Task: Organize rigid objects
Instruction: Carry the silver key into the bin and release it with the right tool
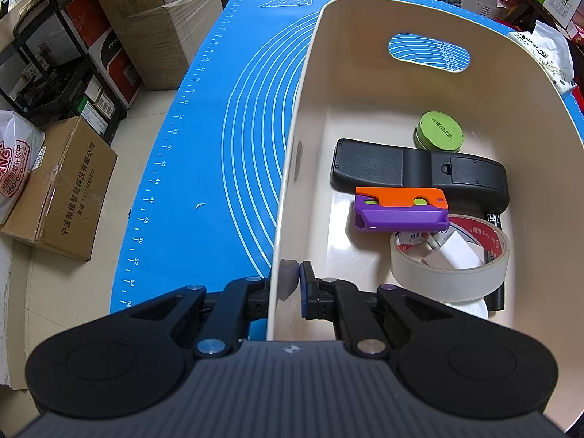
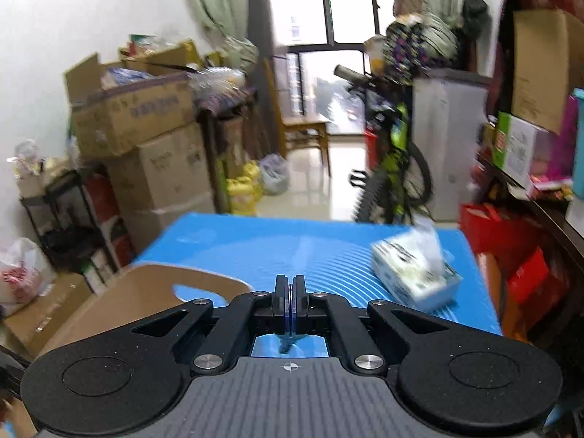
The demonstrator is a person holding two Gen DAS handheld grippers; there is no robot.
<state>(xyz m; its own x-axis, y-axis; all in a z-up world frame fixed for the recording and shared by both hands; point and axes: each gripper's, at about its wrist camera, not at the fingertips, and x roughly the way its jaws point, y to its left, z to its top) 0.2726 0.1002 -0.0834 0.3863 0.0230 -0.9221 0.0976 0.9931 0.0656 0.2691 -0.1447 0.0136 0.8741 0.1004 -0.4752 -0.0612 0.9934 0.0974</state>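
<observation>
1. Left wrist view: the left gripper [image 1: 292, 288] pinches the cream bin [image 1: 365, 84] wall at 6 o'clock, likely to steady it; its fingers are narrow. Inside lie a black remote [image 1: 419, 171], green tin [image 1: 439, 130], purple-orange toy [image 1: 401, 208] and tape roll [image 1: 449, 266].
2. Right wrist view: the right gripper [image 2: 291, 299] has its fingers pressed together on a thin, unidentifiable item; a tissue pack [image 2: 412, 273] sits on the blue desk mat [image 2: 273, 244] at 3 o'clock.

Cardboard boxes [image 2: 146, 135] stacked against the white wall beside a black rack [image 1: 54, 73]; a green bicycle [image 2: 394, 168] by the window [image 2: 328, 36]; a tissue pack [image 2: 416, 273] on the blue mat [image 1: 219, 127]; a wooden chair [image 2: 306, 127].
</observation>
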